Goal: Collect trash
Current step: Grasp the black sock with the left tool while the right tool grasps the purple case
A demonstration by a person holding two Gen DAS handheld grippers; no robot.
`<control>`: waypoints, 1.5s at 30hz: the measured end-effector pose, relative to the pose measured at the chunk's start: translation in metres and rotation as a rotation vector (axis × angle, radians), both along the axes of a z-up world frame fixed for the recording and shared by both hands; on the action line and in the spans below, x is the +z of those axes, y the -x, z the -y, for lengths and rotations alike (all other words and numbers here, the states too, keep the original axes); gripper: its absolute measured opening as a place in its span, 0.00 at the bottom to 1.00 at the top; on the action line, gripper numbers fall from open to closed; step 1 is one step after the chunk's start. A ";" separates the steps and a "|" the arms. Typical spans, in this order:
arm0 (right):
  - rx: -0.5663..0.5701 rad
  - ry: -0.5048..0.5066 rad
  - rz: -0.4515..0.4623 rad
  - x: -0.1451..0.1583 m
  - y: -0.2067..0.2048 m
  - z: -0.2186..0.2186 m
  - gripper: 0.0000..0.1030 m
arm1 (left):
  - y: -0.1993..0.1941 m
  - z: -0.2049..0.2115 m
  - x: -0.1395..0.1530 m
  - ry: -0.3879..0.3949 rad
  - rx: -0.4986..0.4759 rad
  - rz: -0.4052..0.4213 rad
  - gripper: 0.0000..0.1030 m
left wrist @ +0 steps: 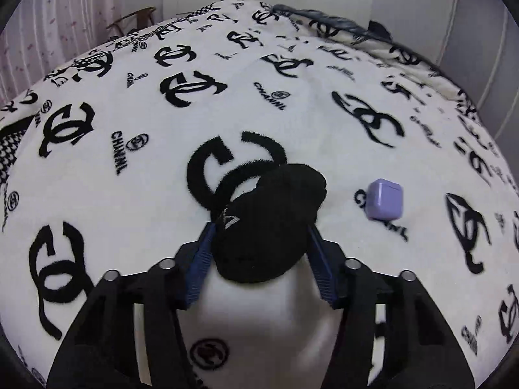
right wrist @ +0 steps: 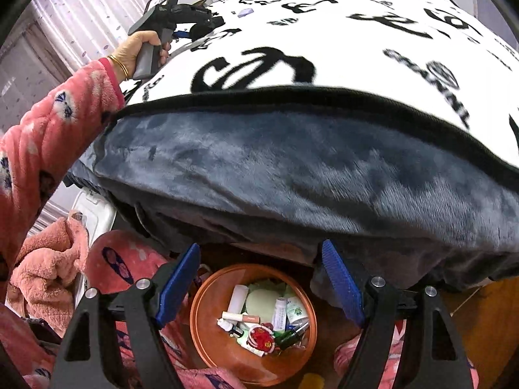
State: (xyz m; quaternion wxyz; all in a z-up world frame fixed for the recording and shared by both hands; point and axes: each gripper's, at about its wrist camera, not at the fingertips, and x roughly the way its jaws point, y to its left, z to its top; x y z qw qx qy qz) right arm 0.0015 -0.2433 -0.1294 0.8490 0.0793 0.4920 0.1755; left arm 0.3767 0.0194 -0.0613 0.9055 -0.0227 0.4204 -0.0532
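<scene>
In the left wrist view, my left gripper (left wrist: 259, 227) is shut on a black sock (left wrist: 269, 223), held between the blue pads just above the white blanket (left wrist: 129, 168) with black logos. A small purple case (left wrist: 384, 203) lies on the blanket to the right of the sock. In the right wrist view, my right gripper (right wrist: 262, 259) is open and empty above an orange bin (right wrist: 207, 340) on the floor beside the bed. The bin holds several tubes, small bottles and wrappers. The left gripper (right wrist: 201, 29) with the sock also shows far off on the bed.
The bed's dark grey blanket edge (right wrist: 259, 168) overhangs the bin. A pink fleece garment (right wrist: 42, 269) lies at the left by a white box (right wrist: 94, 214). The person's pink sleeve (right wrist: 48, 123) reaches over the bed. A wooden chair (left wrist: 133, 21) stands beyond the bed.
</scene>
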 end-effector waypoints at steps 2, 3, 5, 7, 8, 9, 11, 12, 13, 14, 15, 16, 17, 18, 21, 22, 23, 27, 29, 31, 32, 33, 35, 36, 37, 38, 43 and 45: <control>0.026 -0.014 0.017 0.006 0.001 -0.005 0.74 | 0.008 -0.005 0.004 0.009 -0.013 0.008 0.46; 0.037 -0.022 0.027 0.009 0.002 -0.008 0.74 | 0.015 -0.008 0.008 0.020 -0.027 0.017 0.46; 0.069 -0.039 0.060 0.020 0.004 -0.013 0.74 | 0.030 -0.011 0.016 0.036 -0.048 0.036 0.46; 0.103 -0.050 0.103 0.035 0.003 -0.019 0.74 | 0.053 -0.017 0.028 0.050 -0.075 0.068 0.46; 0.119 -0.055 0.123 0.042 0.002 -0.020 0.74 | 0.064 -0.019 0.033 0.057 -0.086 0.083 0.46; 0.139 -0.063 0.147 0.050 -0.001 -0.022 0.74 | 0.079 -0.024 0.039 0.065 -0.097 0.101 0.46; 0.157 -0.066 0.187 0.067 -0.013 -0.025 0.74 | 0.103 -0.033 0.049 0.088 -0.112 0.125 0.46; 0.166 -0.078 0.205 0.076 -0.023 -0.026 0.74 | 0.119 -0.039 0.053 0.103 -0.121 0.141 0.46; 0.173 -0.092 0.225 0.085 -0.034 -0.026 0.75 | 0.136 -0.044 0.057 0.117 -0.127 0.158 0.46; 0.165 -0.100 0.251 0.096 -0.052 -0.028 0.76 | 0.147 -0.048 0.060 0.126 -0.132 0.169 0.46; 0.155 -0.101 0.269 0.104 -0.069 -0.030 0.78 | 0.164 -0.054 0.063 0.138 -0.137 0.189 0.46; 0.150 -0.107 0.285 0.112 -0.095 -0.033 0.78 | 0.175 -0.059 0.065 0.150 -0.140 0.201 0.46; 0.135 -0.104 0.295 0.116 -0.114 -0.037 0.78 | 0.187 -0.063 0.066 0.163 -0.142 0.213 0.46; 0.124 -0.095 0.300 0.118 -0.135 -0.043 0.78 | 0.201 -0.069 0.066 0.175 -0.137 0.226 0.46; 0.084 -0.044 0.281 0.121 -0.209 -0.068 0.78 | 0.225 -0.080 0.063 0.200 -0.121 0.228 0.46; 0.069 -0.027 0.270 0.120 -0.234 -0.077 0.77 | 0.231 -0.082 0.061 0.200 -0.116 0.230 0.46; 0.050 -0.018 0.256 0.118 -0.256 -0.083 0.77 | 0.238 -0.084 0.060 0.196 -0.110 0.236 0.46; -0.014 0.042 0.219 0.104 -0.335 -0.110 0.77 | 0.260 -0.099 0.056 0.199 -0.067 0.264 0.46; -0.058 0.099 0.189 0.092 -0.372 -0.124 0.72 | 0.265 -0.106 0.054 0.216 -0.043 0.263 0.46; -0.092 0.137 0.160 0.083 -0.393 -0.131 0.66 | 0.270 -0.114 0.051 0.236 -0.022 0.259 0.46; -0.109 0.160 0.141 0.076 -0.407 -0.134 0.60 | 0.271 -0.115 0.050 0.241 -0.017 0.259 0.46; -0.120 0.187 0.123 0.069 -0.416 -0.138 0.56 | 0.272 -0.117 0.049 0.239 -0.014 0.259 0.46; -0.152 0.235 0.073 0.056 -0.430 -0.140 0.37 | 0.273 -0.118 0.047 0.242 -0.010 0.260 0.46; -0.164 0.228 0.069 0.055 -0.430 -0.138 0.35 | 0.272 -0.118 0.047 0.245 -0.013 0.259 0.46; -0.169 0.216 0.071 0.055 -0.429 -0.135 0.35 | 0.273 -0.118 0.047 0.246 -0.016 0.260 0.46; -0.174 0.201 0.078 0.059 -0.426 -0.132 0.35 | 0.273 -0.117 0.047 0.246 -0.017 0.261 0.46; -0.155 0.182 0.144 0.087 -0.397 -0.119 0.35 | 0.279 -0.109 0.049 0.254 -0.038 0.265 0.46; -0.141 0.167 0.172 0.102 -0.377 -0.111 0.35 | 0.283 -0.102 0.051 0.255 -0.046 0.264 0.46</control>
